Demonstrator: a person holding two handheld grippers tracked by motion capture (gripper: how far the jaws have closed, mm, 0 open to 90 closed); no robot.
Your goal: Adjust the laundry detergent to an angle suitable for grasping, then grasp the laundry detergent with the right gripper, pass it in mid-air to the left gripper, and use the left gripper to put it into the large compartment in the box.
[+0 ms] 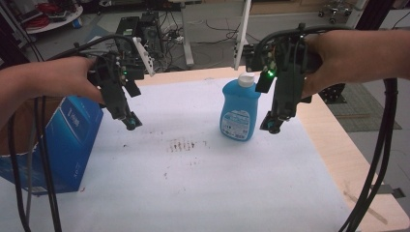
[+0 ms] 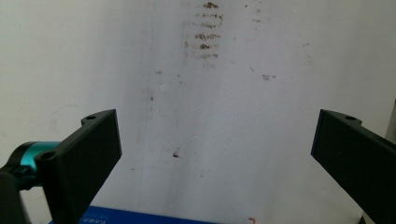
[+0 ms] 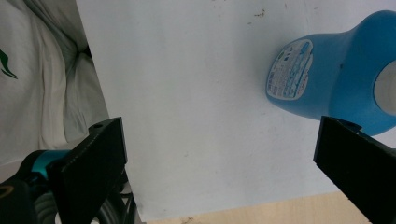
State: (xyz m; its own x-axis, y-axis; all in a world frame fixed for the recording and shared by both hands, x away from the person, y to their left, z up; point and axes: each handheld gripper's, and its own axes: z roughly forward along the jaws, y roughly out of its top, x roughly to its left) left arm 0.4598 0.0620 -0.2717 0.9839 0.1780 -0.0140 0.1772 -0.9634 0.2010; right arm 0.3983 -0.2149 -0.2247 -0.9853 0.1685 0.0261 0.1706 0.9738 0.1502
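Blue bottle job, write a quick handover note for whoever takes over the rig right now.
Left gripper: open, empty, above the white sheet near the blue box.
Right gripper: open, empty, just beside the blue bottle, not touching.
Bottle stands upright on the sheet, white cap on.
Done: both grippers raised in position.
Left: probably close in on the bottle and grasp it.
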